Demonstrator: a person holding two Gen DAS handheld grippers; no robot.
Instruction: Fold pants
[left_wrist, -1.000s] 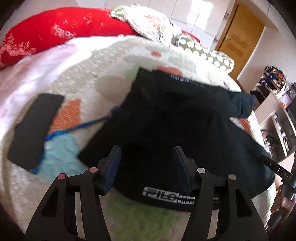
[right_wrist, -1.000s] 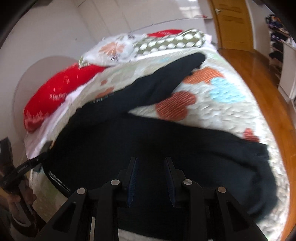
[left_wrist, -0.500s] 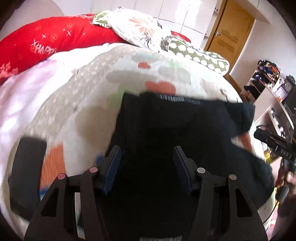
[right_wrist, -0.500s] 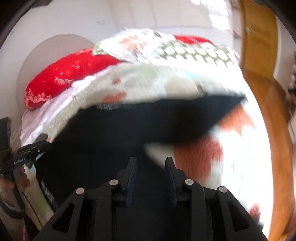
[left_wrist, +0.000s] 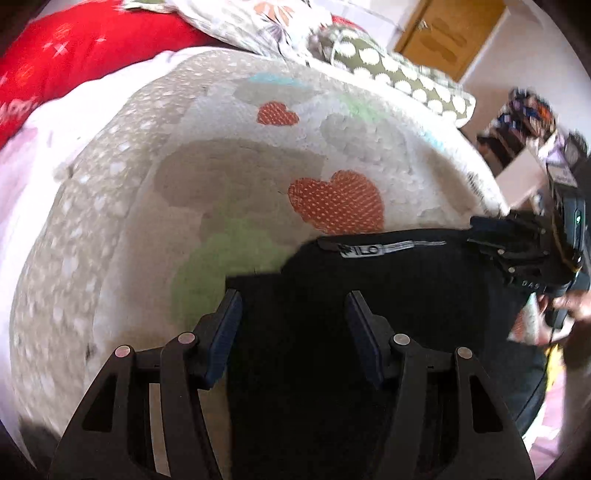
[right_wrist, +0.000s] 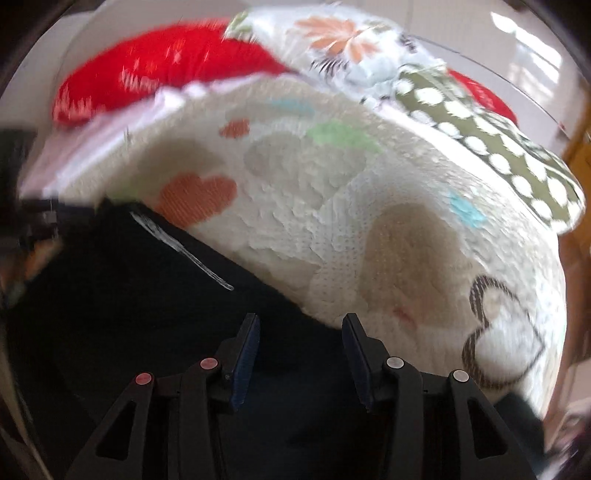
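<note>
- Left gripper (left_wrist: 291, 325) hangs over the near part of the black pants (left_wrist: 369, 332), its jaws spread with dark cloth lying beneath the gap and nothing pressed between the pads.
- Right gripper (right_wrist: 299, 354) also points down at the pants (right_wrist: 147, 314); its jaws are opening, cloth lies below them, and the pads do not appear to clamp it.
- Seen from the left wrist, the right gripper (left_wrist: 524, 254) sits at the far right edge of the pants, beside a hand (left_wrist: 565, 306) that is partly in view.
- Pants lie bunched as a compact dark mass on the near side of the bed cover (left_wrist: 229, 184), a pale quilt with coloured hearts. A waistband strip with white lettering (left_wrist: 384, 249) runs along the far edge of the pile.
- By my reading, at least one fold has been laid and both grippers are letting go. Blur hides whether the edges line up.
- What is probably left is another fold or a smoothing pass, since the pile looks thick and uneven.
- Beyond the cover sit a red pillow (right_wrist: 155, 70), a floral pillow (right_wrist: 351, 44) and a green spotted pillow (right_wrist: 491, 144).
</note>
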